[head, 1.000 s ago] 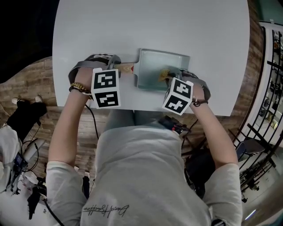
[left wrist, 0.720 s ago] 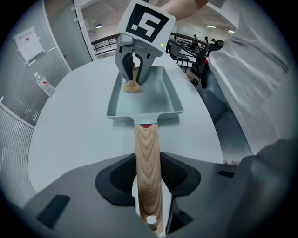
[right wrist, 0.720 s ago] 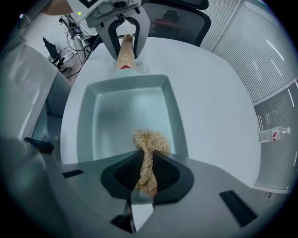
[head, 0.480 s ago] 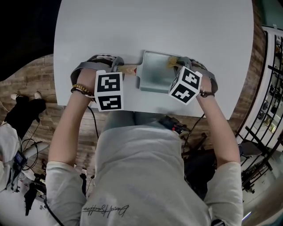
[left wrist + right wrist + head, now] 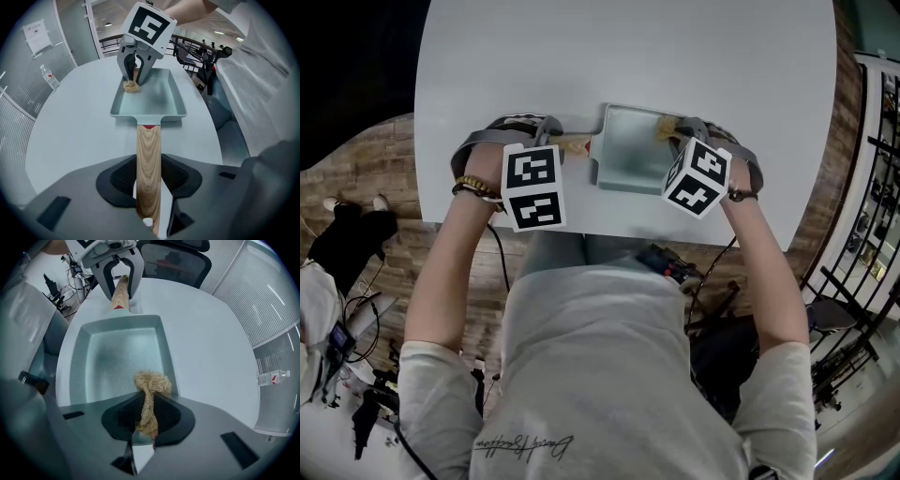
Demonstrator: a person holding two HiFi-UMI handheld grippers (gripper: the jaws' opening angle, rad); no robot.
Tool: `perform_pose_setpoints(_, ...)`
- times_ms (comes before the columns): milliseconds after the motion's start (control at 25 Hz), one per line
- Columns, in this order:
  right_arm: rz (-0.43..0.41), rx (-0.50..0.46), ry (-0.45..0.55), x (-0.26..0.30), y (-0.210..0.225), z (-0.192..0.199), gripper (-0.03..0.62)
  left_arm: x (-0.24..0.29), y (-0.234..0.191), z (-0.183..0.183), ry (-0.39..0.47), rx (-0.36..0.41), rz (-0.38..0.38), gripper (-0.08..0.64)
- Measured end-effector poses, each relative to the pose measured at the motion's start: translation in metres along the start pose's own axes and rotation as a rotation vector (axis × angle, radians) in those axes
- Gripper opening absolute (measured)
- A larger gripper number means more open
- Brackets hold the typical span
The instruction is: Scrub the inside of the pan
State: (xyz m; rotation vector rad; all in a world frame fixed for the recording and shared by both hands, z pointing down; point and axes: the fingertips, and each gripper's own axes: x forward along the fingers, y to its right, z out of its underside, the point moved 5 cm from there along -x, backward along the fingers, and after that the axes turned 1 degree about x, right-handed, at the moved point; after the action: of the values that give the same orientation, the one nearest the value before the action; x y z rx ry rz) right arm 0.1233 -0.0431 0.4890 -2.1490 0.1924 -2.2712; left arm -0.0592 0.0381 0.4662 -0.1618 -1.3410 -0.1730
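Forearms reach forward over the grey table [image 5: 581,56], both grippers pointing steeply down. A teal rectangular pan [image 5: 623,161] lies flat near the table's near edge. The left gripper [image 5: 149,206] is clamped on its wooden handle [image 5: 148,159], while the right gripper [image 5: 145,425] pinches a tan fibre scrubber [image 5: 151,383] in the pan's far corner, away from the handle. A second ago the scrubber was by the near wall; the left gripper has kept still.

A pale, round-edged table [image 5: 628,56] carries a rectangular grey-green pan [image 5: 628,155] close to its near edge, flat on its base, wooden handle [image 5: 572,145] pointing left.
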Motion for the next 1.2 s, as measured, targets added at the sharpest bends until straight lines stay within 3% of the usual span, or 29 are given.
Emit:
perform_pose_setpoints(480, -0.079, -0.059, -0.037, -0.001, -0.036, 0.005, 0.069, 0.004, -0.008, 0.004, -0.006, -0.018, -0.003, 0.156)
perform_pose_setpoints(680, -0.142, -0.042, -0.033, -0.003, -0.054, 0.008, 0.069, 0.005, -0.010, 0.005, -0.010, -0.027, 0.001, 0.156)
perform_pose_setpoints(840, -0.195, -0.038, -0.045, -0.004, -0.067, 0.012, 0.069, 0.006, -0.011, 0.005, -0.018, -0.022, 0.002, 0.156)
perform_pose_setpoints(1200, -0.219, -0.055, -0.048, -0.005, -0.075, 0.012, 0.067, 0.007, -0.010, 0.006, -0.038, 0.020, 0.007, 0.156)
